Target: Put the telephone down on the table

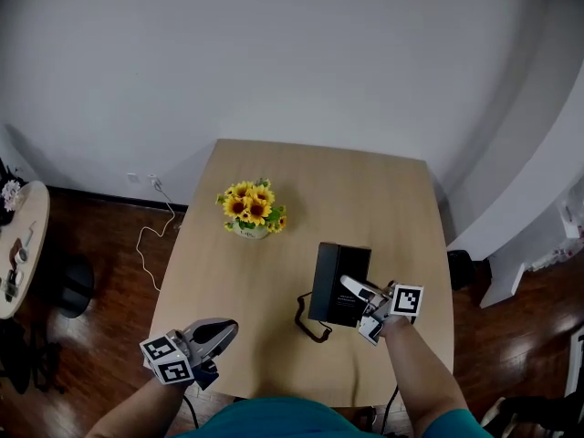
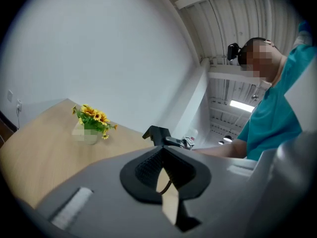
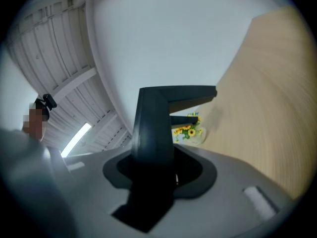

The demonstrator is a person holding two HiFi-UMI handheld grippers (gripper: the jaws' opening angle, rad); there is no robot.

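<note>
The black telephone [image 1: 334,281] is over the table's [image 1: 383,199] front right part, its coiled cord [image 1: 311,325] trailing toward the front edge. I cannot tell whether its base touches the wood. My right gripper [image 1: 352,288] is shut on the telephone's right side. In the right gripper view the telephone [image 3: 153,133] fills the gap between the jaws of the right gripper [image 3: 151,168]. My left gripper [image 1: 224,332] hangs shut and empty by the table's front left corner. From the left gripper [image 2: 163,153] I see the telephone [image 2: 155,132] further off.
A pot of sunflowers [image 1: 253,210] stands left of the table's centre, seen as the sunflowers [image 2: 92,122] in the left gripper view. A white cable [image 1: 151,235] lies on the wooden floor at left, beside a round side table [image 1: 26,235]. White walls close the back.
</note>
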